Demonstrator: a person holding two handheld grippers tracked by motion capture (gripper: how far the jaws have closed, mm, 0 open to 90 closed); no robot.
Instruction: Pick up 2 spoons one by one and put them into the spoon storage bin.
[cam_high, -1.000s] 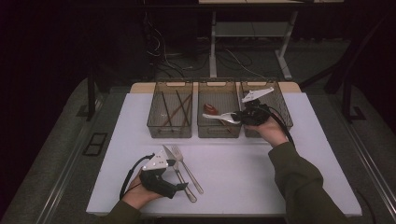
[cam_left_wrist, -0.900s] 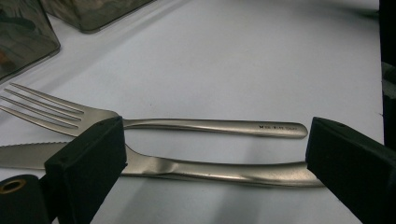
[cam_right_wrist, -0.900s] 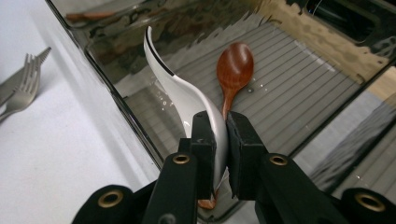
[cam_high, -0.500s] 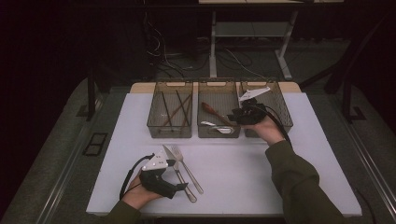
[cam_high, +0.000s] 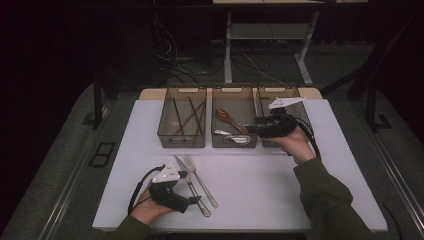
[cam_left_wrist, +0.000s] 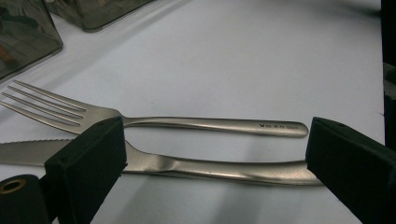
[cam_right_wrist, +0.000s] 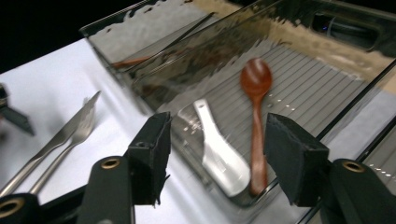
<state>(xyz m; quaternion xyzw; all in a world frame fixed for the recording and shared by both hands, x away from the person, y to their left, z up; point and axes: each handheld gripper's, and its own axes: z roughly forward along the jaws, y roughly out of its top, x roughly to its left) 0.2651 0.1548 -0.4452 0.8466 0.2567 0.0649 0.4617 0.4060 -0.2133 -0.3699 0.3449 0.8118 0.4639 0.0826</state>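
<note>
A white spoon (cam_right_wrist: 219, 154) and a brown wooden spoon (cam_right_wrist: 256, 107) lie side by side in the middle clear bin (cam_high: 234, 90). My right gripper (cam_high: 252, 131) hovers at that bin's right wall; its jaws have just been opening and hold nothing, with the white spoon (cam_high: 234, 137) resting on the bin floor below them. At the front left a steel knife (cam_left_wrist: 210, 168) and a fork (cam_left_wrist: 187, 123) lie parallel on the white table. My left gripper (cam_high: 192, 200) is low over them, open, its jaws standing wide at either end of the knife handle.
The left bin (cam_high: 182, 142) holds dark chopsticks (cam_high: 192, 117). The right bin (cam_high: 280, 91) sits partly behind my right hand. All three bins line the table's far edge. Bare white tabletop (cam_high: 260, 185) spreads between the cutlery and my right forearm.
The white spoon left my right gripper and now lies in the middle bin. The right gripper's jaws opened and it drew back slightly to the right. The left gripper stayed put.
</note>
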